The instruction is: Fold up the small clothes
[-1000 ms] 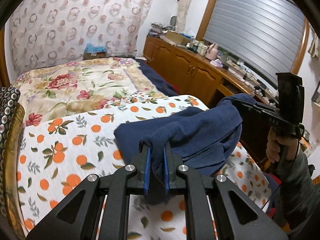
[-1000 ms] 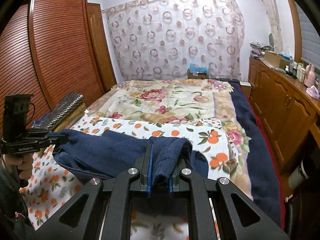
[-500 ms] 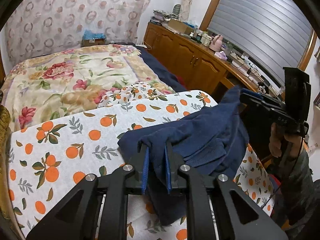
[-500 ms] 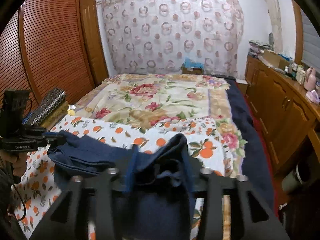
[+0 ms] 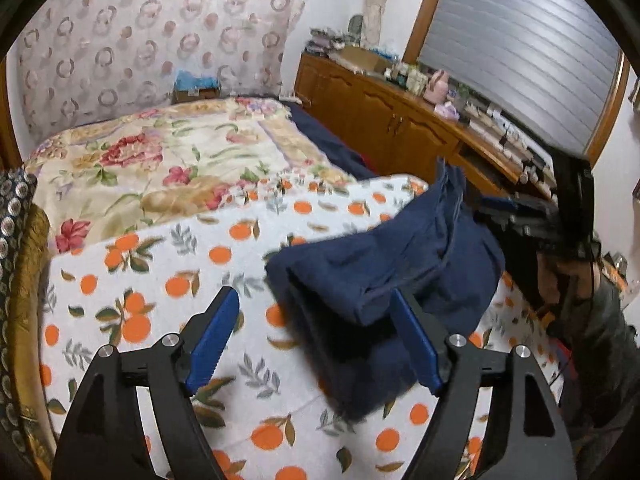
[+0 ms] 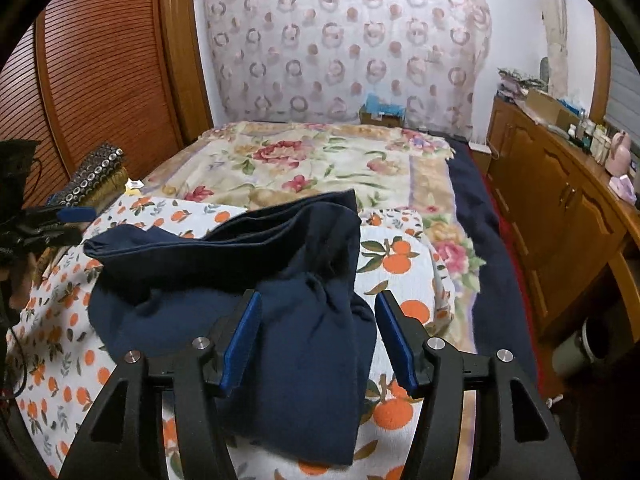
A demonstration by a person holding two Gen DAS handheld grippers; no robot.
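Although much of the bed is in view, the orange-print sheet (image 5: pixel 168 264) runs under both grippers and off the lower edge of each frame, so its near end cannot be seen. The floral blanket (image 6: pixel 312 160) fills the middle behind it. A wooden cabinet (image 6: pixel 560 208) runs along the right side, and the small items on top of it are too blurred to name. The navy garment (image 6: pixel 248 280) lies crumpled on the sheet at the centre of the right wrist view; what kind of clothing it is cannot be told, and its lower part falls behind the gripper body. The left gripper (image 5: pixel 316 336) stands with jaws spread wide, its right finger against the cloth's edge, holding nothing. The right gripper (image 6: pixel 318 336) is likewise spread apart, a hanging fold of the garment between the blue pads (image 6: pixel 244 340) but unpinched. In the left wrist view, the right gripper at the right edge is smeared by motion.
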